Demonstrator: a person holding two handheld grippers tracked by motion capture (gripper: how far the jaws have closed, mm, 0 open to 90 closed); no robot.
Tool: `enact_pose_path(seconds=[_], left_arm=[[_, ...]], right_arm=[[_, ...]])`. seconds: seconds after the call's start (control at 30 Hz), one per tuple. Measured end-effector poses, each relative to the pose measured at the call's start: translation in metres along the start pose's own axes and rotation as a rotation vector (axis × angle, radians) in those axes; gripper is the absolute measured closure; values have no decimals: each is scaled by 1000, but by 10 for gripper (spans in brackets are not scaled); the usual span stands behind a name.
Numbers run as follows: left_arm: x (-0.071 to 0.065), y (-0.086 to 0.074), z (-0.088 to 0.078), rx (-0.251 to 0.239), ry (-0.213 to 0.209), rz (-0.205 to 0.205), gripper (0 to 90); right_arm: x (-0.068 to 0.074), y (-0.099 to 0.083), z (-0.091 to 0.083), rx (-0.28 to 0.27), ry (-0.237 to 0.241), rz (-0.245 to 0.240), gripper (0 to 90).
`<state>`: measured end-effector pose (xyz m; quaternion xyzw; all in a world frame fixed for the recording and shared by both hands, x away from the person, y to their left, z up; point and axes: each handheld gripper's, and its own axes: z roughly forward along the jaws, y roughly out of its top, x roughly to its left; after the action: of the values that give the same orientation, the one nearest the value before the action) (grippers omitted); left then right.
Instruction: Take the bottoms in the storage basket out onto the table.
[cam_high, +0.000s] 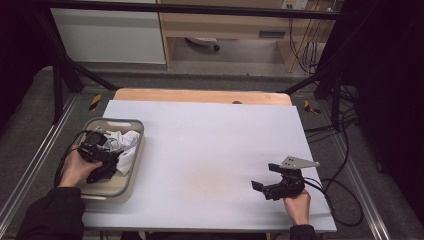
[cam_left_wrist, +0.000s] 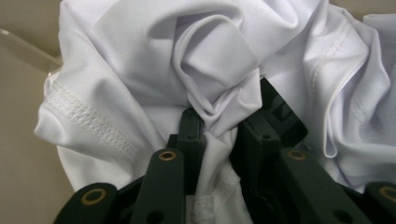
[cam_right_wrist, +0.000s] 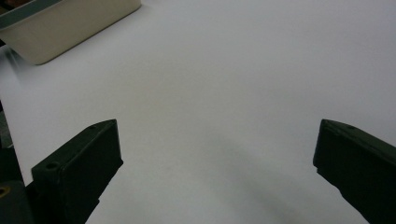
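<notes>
A crumpled white garment (cam_high: 125, 145) lies in a beige basin (cam_high: 131, 170) at the table's left. My left gripper (cam_high: 107, 160) reaches down into the basin, its jaws shut on a bunched fold of the white garment (cam_left_wrist: 219, 107); cloth fills the narrow gap between the jaws in the left gripper view. My right gripper (cam_high: 265, 180) rests low over the white table (cam_high: 210, 150) near the front right, held by a hand. In the right gripper view its jaws (cam_right_wrist: 217, 163) stand wide open with bare table between them.
The beige basin (cam_right_wrist: 56, 28) shows far off at the upper left of the right gripper view. Black frame bars and cables run along the table's sides and back. A wooden strip (cam_high: 200, 95) edges the far side.
</notes>
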<state>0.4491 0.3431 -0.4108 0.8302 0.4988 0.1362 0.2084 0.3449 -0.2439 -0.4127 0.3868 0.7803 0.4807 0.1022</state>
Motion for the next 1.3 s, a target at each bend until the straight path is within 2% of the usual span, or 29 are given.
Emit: enact_pose_path(seconds=[0.2,0.4,0.63,1.3], left_arm=[[-1,0,-5,-21,15,13,751],[-3,0,-13,-73,33,19,765],[-5,0,-25,-137,46,13,769],[-10,-6,-51,-277,75,-1,772]], right_arm=[[0,0,0,1,0,0,17],[0,0,0,1,-1,0,17],[0,0,0,1,-2,0,17],[0,0,-1,0,-1,0,17]])
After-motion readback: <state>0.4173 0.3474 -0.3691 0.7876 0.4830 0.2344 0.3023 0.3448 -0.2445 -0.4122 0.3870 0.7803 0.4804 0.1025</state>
